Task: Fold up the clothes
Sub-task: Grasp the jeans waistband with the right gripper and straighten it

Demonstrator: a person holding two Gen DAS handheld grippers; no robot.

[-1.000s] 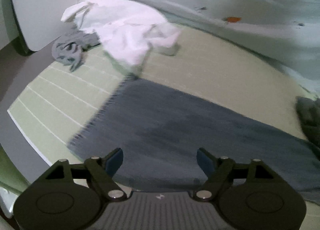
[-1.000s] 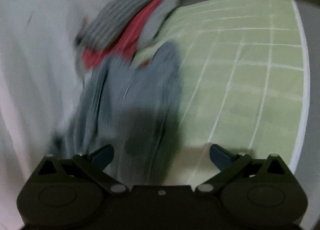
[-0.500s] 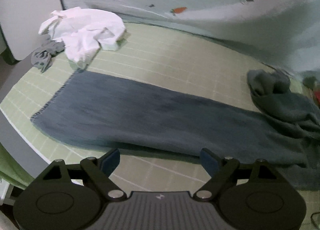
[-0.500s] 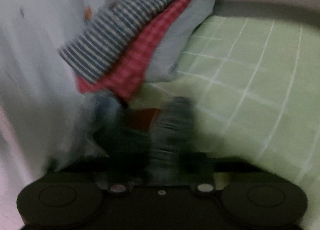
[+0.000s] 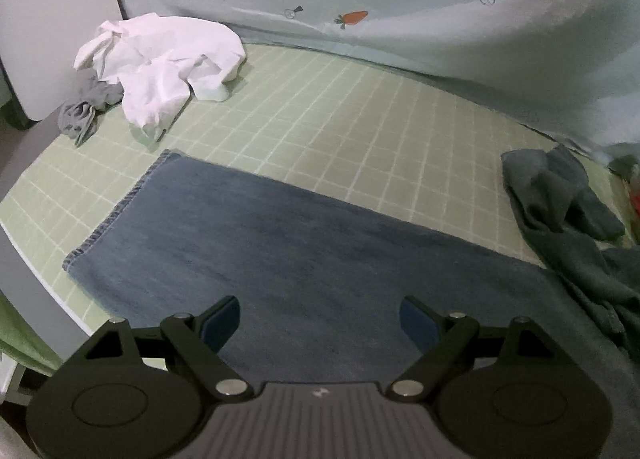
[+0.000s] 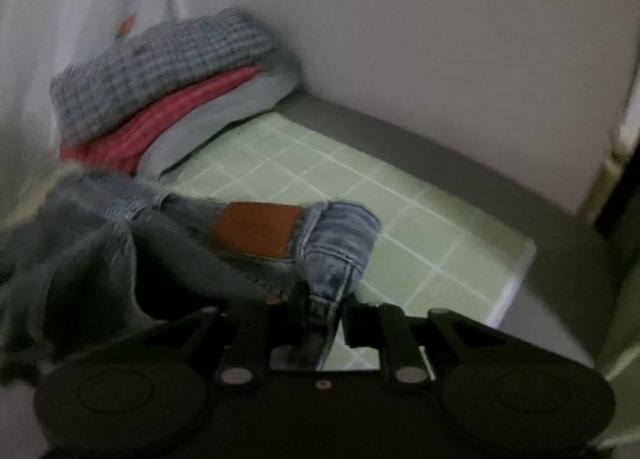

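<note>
**Denim waistband pinched, leg laid flat for the fold**

Blue denim covers most of the near half of the green checked mat (image 5: pixel 360 131): one leg of the jeans (image 5: pixel 280 243) lies smooth and flat, its stitched hem at the left, running rightward toward a bunched, rumpled mass at the waist end. In the right wrist view that waist end shows its brown leather patch (image 6: pixel 256 233), with a roll of lighter denim rising just beyond the fingers.

The step in hand looks like the first fold of the jeans: the garment is spread, and the waist is being taken up so it can be carried over. The right gripper (image 6: pixel 324 315) has just been closing and then eased a touch; its jaws stand nearly together with a strip of waistband denim pressed between them. The left gripper (image 5: pixel 320 319) hovers above the flat leg with its jaws wide apart and nothing between them; it does not touch the cloth as far as can be seen.

Next, by my reading, the left gripper needs a hold of its own on the denim, so both ends can be brought together evenly.

A folded stack (image 6: pixel 168 87) sits at the far corner, and a white garment (image 5: pixel 160 59) with a grey one (image 5: pixel 84 107) waits far left.
</note>
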